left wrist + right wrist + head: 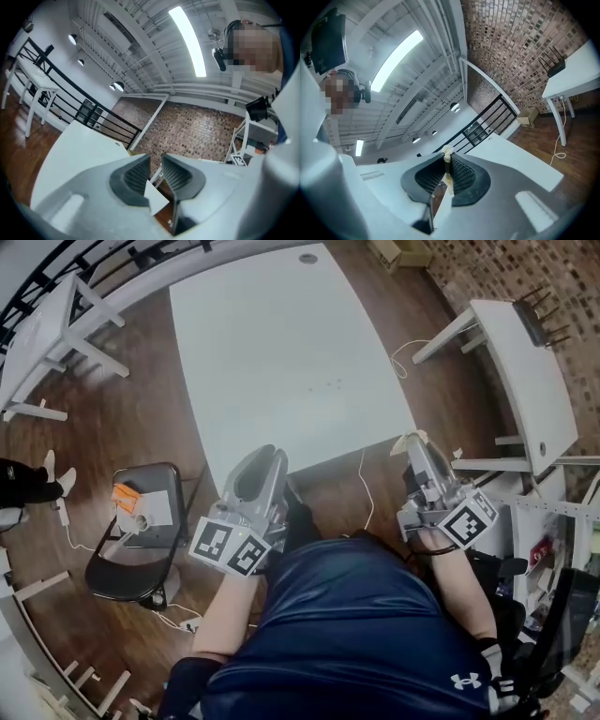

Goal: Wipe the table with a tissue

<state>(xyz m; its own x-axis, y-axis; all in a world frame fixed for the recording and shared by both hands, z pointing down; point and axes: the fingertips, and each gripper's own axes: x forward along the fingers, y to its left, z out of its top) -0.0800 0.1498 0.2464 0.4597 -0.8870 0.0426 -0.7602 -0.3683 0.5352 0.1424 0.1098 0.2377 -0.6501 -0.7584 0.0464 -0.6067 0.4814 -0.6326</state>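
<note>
**Right gripper** (pixel 419 452): Held by the person's right hand, near the body, short of the near edge of the white table (pixel 281 352). In the right gripper view the jaws are closed almost completely, with the tissue (pixel 447 151) pinched between the ribbed pads.

**Tissue:** It is compressed into a narrow strip.
- Its long axis runs along the pads, from the fingertips back toward the gripper body.
- A small crumpled end protrudes past the fingertips.
- In the head view this end (pixel 413 438) points away from the person, toward the table's near right corner.
- The tissue is clear of the table surface.

**Left gripper** (pixel 264 460): Held level with the right one. Its tips overlap the table's near edge in the head view. In the left gripper view (pixel 156 159) the jaws stand slightly apart, leaving a narrow gap. Nothing is clamped between the pads. A white triangular patch shows behind the gap, and it cannot be identified.

**Table:** The top carries a few small dark specks (pixel 328 385) toward its right side.

**Surroundings:** A dark folding chair (pixel 141 549) stands on the wooden floor to the person's left.
</note>
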